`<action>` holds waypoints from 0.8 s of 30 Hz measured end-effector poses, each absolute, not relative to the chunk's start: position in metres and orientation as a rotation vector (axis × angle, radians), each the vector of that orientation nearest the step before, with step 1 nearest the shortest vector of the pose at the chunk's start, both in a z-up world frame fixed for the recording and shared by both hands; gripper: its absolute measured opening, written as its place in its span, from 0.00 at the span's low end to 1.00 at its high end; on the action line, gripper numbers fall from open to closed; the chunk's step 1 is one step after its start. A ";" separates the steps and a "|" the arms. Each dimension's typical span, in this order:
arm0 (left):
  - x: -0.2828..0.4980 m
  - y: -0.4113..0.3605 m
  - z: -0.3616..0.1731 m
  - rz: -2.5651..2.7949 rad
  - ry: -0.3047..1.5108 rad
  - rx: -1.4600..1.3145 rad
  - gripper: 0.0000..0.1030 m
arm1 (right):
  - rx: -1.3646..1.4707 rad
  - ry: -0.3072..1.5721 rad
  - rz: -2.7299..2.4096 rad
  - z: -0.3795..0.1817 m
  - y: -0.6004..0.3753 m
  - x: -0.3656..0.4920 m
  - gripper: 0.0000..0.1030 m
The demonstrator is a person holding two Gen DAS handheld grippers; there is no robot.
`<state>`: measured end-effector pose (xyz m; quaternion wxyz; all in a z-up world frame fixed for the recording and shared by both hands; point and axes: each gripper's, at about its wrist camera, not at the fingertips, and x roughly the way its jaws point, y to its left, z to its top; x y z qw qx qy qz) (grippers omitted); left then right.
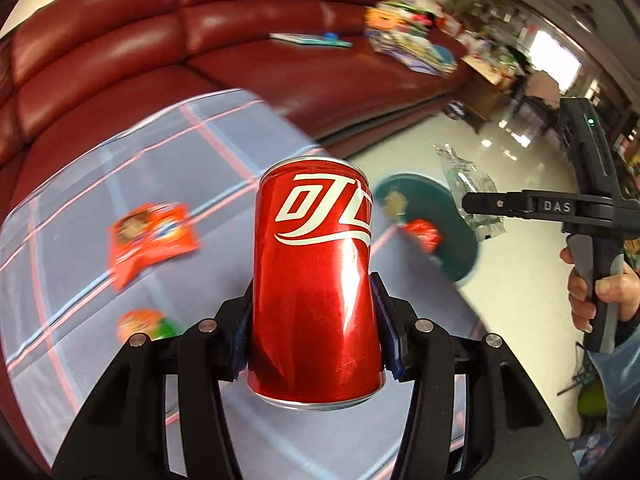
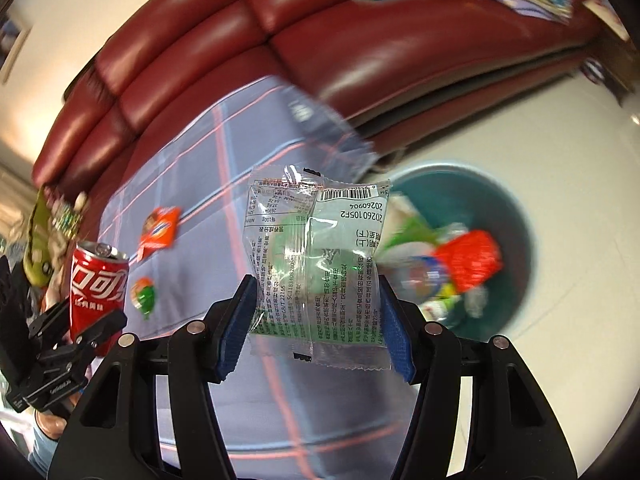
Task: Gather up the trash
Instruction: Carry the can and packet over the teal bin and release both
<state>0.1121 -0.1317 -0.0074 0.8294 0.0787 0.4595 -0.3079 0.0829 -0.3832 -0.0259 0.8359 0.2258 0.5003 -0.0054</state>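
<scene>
Here, the red can (image 1: 314, 280) stands upright between the two fingers of the left gripper (image 1: 314, 336). The blue pads press on its sides, low down, so the gripper is about half open and holds the can tight. The top of the can sticks up well above the fingers. The clear wrapper (image 2: 316, 268) with green print sits between the fingers of the right gripper (image 2: 318, 328). Its side edges touch both blue pads, and the gripper, a bit more than half open, holds it flat. Most of the wrapper rises above the fingers. Under both grippers lies a table with a blue checked cloth (image 1: 80, 288). An orange packet (image 1: 154, 236) and a small green and orange packet (image 1: 146, 324) lie on the cloth, well apart from the fingers. Just past the table edge, on the pale floor, stands a green bin (image 2: 516, 216) with bright trash in it. A red sofa (image 1: 160, 40) stands behind the table. A person's hand (image 1: 600, 292) grips the handle of the right gripper.
</scene>
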 end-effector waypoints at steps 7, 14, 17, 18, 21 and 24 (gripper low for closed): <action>0.108 -0.208 -0.018 -0.762 0.994 0.233 0.48 | 0.540 1.059 -0.092 -0.041 -0.439 0.070 0.59; 0.113 -0.252 -0.033 -0.813 1.028 0.286 0.48 | 0.607 1.094 -0.118 -0.072 -0.471 0.080 0.61; 0.116 -0.263 -0.039 -0.824 1.042 0.291 0.48 | 0.629 1.117 -0.108 -0.084 -0.475 0.086 0.65; 0.117 -0.264 -0.041 -0.826 1.045 0.291 0.48 | 0.641 1.126 -0.102 -0.087 -0.477 0.087 0.67; 0.122 -0.274 -0.049 -0.827 1.065 0.288 0.48 | 0.684 1.144 -0.093 -0.097 -0.481 0.092 0.75; 0.124 -0.278 -0.054 -0.831 1.080 0.286 0.48 | 0.694 1.150 -0.094 -0.101 -0.483 0.093 0.78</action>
